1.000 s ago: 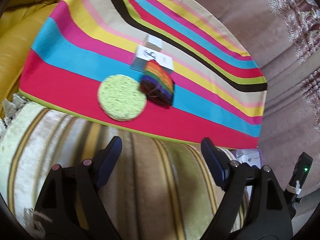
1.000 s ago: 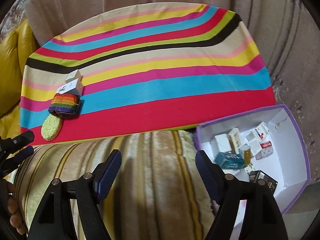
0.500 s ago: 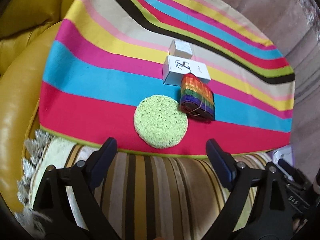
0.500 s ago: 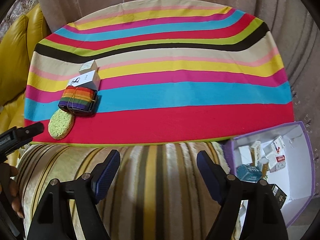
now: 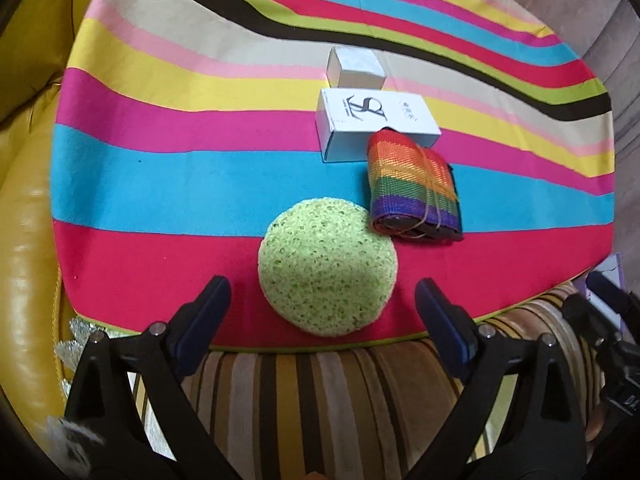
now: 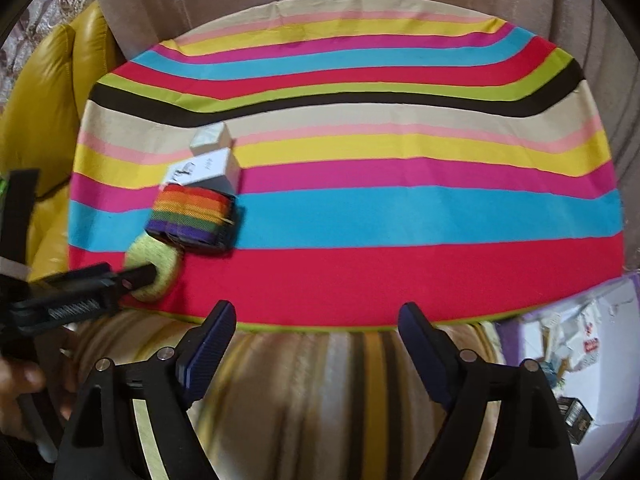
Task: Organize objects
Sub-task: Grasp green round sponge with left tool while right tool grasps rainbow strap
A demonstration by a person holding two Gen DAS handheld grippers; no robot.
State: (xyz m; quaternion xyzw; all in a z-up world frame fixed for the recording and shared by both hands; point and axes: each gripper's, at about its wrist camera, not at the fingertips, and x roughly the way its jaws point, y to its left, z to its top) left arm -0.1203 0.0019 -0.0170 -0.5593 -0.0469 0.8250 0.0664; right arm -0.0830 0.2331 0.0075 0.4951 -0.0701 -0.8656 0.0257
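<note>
Right now the left gripper has its jaws apart and opening, w/ the green sponge lying between the tips on the striped cloth, untouched. Just right: rainbow strap and two white boxes. Right gripper also opening, nothing between; purple-edged box far right.

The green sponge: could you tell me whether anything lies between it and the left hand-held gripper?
Nothing visible does. The green sponge lies just ahead of the left hand-held gripper, whose jaws are opening; the rainbow strap sits beyond.
</note>
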